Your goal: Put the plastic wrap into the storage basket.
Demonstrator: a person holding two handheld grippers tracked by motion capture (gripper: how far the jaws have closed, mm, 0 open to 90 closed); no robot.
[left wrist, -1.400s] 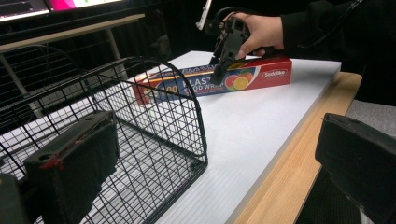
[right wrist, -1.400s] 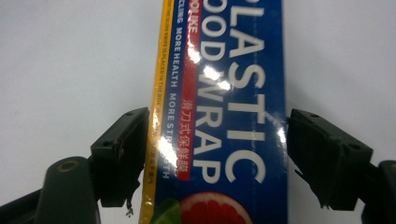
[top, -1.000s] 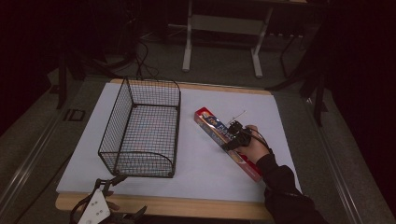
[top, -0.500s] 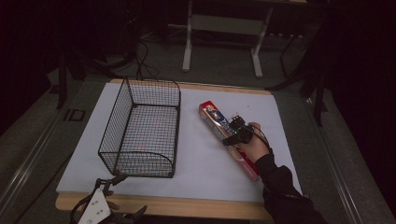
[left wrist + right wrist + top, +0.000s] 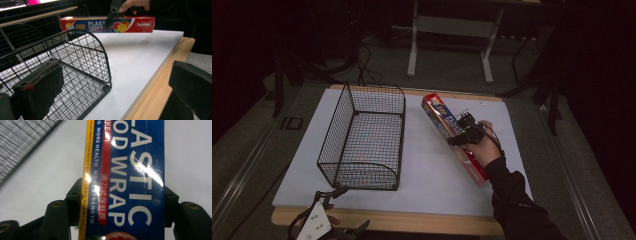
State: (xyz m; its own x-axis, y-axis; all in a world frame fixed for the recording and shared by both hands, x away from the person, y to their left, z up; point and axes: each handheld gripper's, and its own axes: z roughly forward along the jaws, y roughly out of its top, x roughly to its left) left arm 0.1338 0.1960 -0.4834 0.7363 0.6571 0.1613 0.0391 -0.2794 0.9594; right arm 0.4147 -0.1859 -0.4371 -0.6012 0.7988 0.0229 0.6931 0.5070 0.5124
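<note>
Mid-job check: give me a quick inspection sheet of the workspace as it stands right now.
Surface: white sheet over a wooden table, bare apart from the job's things.
Job's things: plastic wrap box lying flat right of the wire basket; basket has nothing in it.
Clutter: nothing seen.
Grippers: right hand-held gripper clamped across the box near its middle; left hand-held gripper open, at the table's near edge by the basket's rounded end.
Cables: dark cables on the floor behind the table.
Surroundings: dim room, metal stand legs beyond the table.
</note>
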